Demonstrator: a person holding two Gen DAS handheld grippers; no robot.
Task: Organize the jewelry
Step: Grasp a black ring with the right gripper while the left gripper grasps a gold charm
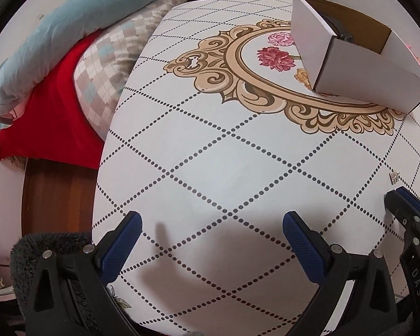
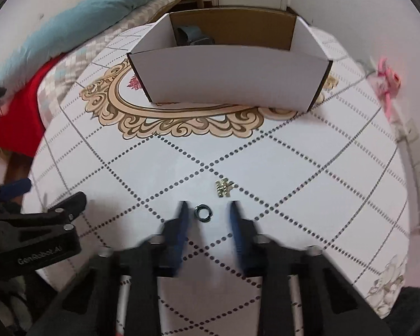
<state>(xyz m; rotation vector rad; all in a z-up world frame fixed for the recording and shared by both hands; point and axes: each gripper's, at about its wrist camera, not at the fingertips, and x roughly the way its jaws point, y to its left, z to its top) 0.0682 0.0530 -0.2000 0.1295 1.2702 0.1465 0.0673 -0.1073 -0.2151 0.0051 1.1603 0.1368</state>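
Note:
A small dark ring lies on the patterned table between the fingers of my right gripper, which is open around it without touching. A small gold brooch lies just beyond the ring; it also shows in the left wrist view. A white cardboard box stands at the back of the table, with a dark grey-blue item inside. My left gripper is open and empty over the near table, left of the right gripper. The box sits far right of it.
The table has a white cloth with dotted diamonds and a gold floral medallion. A bed with red, checked and teal bedding runs along the left edge. A pink ribbon lies at the far right. A dark fuzzy seat is near left.

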